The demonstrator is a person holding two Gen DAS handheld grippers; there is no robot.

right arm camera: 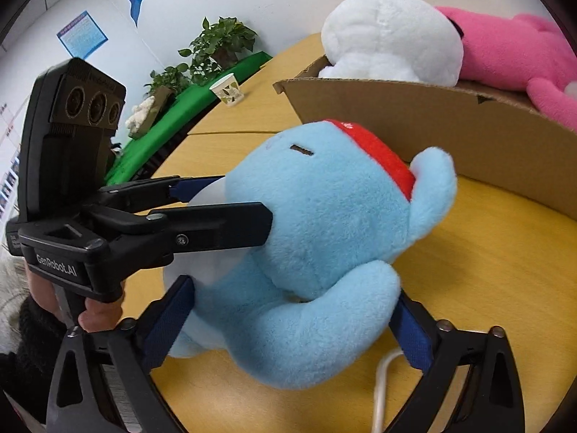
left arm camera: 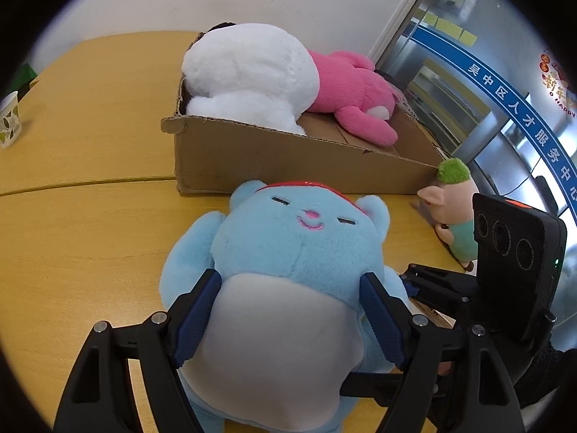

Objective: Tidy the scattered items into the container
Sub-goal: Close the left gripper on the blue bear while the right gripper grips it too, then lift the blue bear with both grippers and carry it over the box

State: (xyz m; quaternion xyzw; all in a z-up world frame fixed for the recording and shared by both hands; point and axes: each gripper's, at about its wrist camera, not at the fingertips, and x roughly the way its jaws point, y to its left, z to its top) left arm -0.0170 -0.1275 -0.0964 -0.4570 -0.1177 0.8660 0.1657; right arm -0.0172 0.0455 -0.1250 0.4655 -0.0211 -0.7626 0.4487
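A light-blue plush (left arm camera: 306,238) with a red headband lies on the wooden table (left arm camera: 90,126) in front of the cardboard box (left arm camera: 288,166). My left gripper (left arm camera: 290,276) is shut on its pale belly, with a blue pad pressed into each flank. From the right wrist, that left gripper (right arm camera: 245,198) comes in from the left and dents the plush (right arm camera: 324,216). My right gripper (right arm camera: 294,290) stands wide around the plush's lower body and arm, its pads against the fur without squeezing. The box (right arm camera: 432,126) holds a white plush (left arm camera: 249,75) and a pink plush (left arm camera: 349,90).
A small pig plush with a green cap (left arm camera: 454,216) stands by the box's right corner. A paper cup (left arm camera: 9,119) sits at the table's far left. A white cable (right arm camera: 382,379) lies under my right gripper. Potted plants (right arm camera: 216,47) line the wall beyond the table.
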